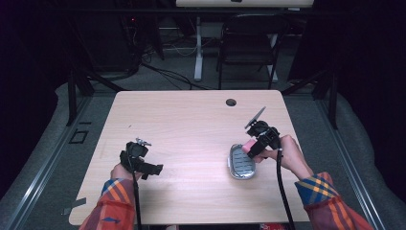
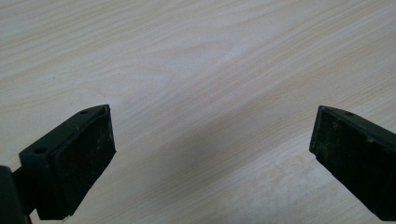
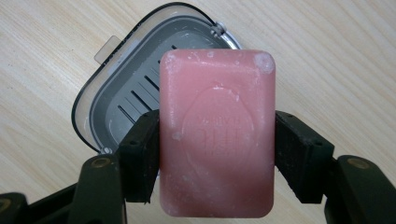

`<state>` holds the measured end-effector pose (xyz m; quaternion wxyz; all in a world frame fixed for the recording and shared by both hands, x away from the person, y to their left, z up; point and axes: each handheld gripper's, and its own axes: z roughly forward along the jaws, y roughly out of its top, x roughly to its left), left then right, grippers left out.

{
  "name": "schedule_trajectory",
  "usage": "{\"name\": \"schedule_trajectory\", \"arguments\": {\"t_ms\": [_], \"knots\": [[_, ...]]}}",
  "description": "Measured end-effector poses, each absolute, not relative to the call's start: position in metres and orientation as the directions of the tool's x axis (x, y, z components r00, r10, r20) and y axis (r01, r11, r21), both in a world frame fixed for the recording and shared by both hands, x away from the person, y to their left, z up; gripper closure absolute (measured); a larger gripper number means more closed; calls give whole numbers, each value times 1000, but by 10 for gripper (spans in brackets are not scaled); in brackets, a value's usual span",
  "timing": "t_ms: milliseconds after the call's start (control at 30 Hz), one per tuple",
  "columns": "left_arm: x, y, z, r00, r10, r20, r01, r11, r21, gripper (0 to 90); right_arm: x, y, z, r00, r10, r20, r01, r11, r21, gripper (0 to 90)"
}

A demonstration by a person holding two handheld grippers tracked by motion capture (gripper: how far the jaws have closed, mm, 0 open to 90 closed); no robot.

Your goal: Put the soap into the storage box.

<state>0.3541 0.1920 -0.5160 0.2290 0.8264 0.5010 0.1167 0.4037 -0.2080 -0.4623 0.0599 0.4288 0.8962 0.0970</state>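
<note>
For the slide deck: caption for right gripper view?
Right claw grips pink soap bar above grey slotted soap dish.

The one piece of lettering stands on the pink soap bar (image 3: pixel 217 133), seen in the right gripper view: inside an oval ring pressed into the middle of its broad face there are two short rows of raised letters. They are worn and soft-edged, and appear upside down from this camera, so no word can be made out with certainty. The bar's corners at 12 and 6 o'clock of the oval are plain. In the high view the same bar (image 1: pixel 249 145) is too small for any mark to be read. Nothing else carries legible words, numbers or signs.
</note>
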Motion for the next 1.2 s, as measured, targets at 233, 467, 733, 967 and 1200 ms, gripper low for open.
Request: {"name": "schedule_trajectory", "arguments": {"t_ms": [233, 467, 733, 967, 1200], "knots": [[354, 192, -516, 473, 880, -35, 774, -396, 495, 0, 407, -201, -469, -616, 787, -31, 765, 607, 216, 373], [354, 192, -516, 475, 879, -33, 772, -398, 496, 0, 408, -192, -477, -614, 788, -41, 768, 609, 199, 373], [354, 191, -516, 478, 878, -33, 772, -402, 492, 0, 410, -187, -484, -606, 793, -53, 776, 605, 177, 371], [354, 191, -517, 479, 877, -35, 772, -402, 492, 0, 408, -182, -486, -608, 793, -36, 775, 603, 189, 365], [353, 191, -516, 481, 876, -34, 772, -404, 491, 0, 405, -184, -482, -609, 793, 14, 780, 595, 194, 399]]}}
